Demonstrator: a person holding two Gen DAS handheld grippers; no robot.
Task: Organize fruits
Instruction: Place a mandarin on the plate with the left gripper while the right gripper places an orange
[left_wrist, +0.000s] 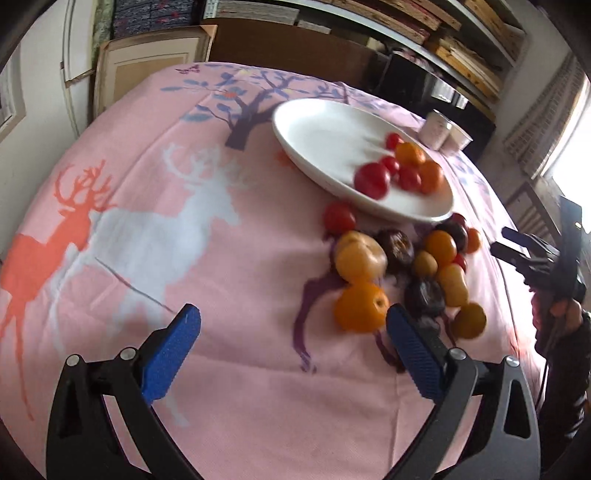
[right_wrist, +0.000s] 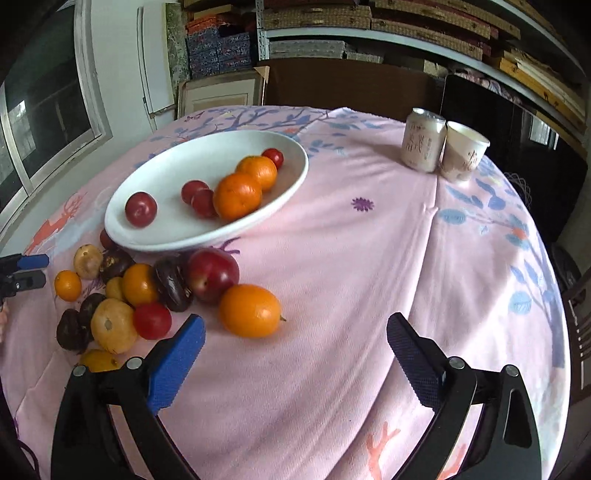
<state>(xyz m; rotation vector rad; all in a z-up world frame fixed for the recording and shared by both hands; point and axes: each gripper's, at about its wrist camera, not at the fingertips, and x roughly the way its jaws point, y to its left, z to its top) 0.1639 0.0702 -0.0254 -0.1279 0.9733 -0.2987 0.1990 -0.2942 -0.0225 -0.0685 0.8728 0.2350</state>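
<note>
The fruits were in two groups. Some already lay in the white plate (right_wrist: 122, 225): two oranges (right_wrist: 237, 195), side by side and touching, and a few small red plums (right_wrist: 140, 208) near them. The rest sat in a loose pile (right_wrist: 147, 291) on the pink cloth (right_wrist: 351, 277), right next to the plate's near rim. We saw a big red plum (right_wrist: 212, 275), a big orange (right_wrist: 250, 311), yellow fruits (right_wrist: 112, 325), small oranges and dark wrinkled fruits (right_wrist: 171, 283) all pressed together. We think the pile was kept close to the plate so each fruit had only a short way to go.

Our right gripper (right_wrist: 295, 332) was wide open and held nothing. It hung above the cloth, with its blue finger (right_wrist: 177, 365) near the big orange. We think that orange was the easy one to take next, since it sat at the outer edge of the pile with free room around it.

Our left gripper (left_wrist: 293, 328) was wide open too, with nothing in it. It hung over the cloth on the other side of the pile, and another orange (left_wrist: 360, 306) lay just beside one finger.

A can (right_wrist: 423, 140) and a paper cup (right_wrist: 463, 153) stood together near the far edge of the cloth, well apart from the fruit. They were out of our way there.

The round fruits could roll, so we think we needed a soft, steady squeeze.
</note>
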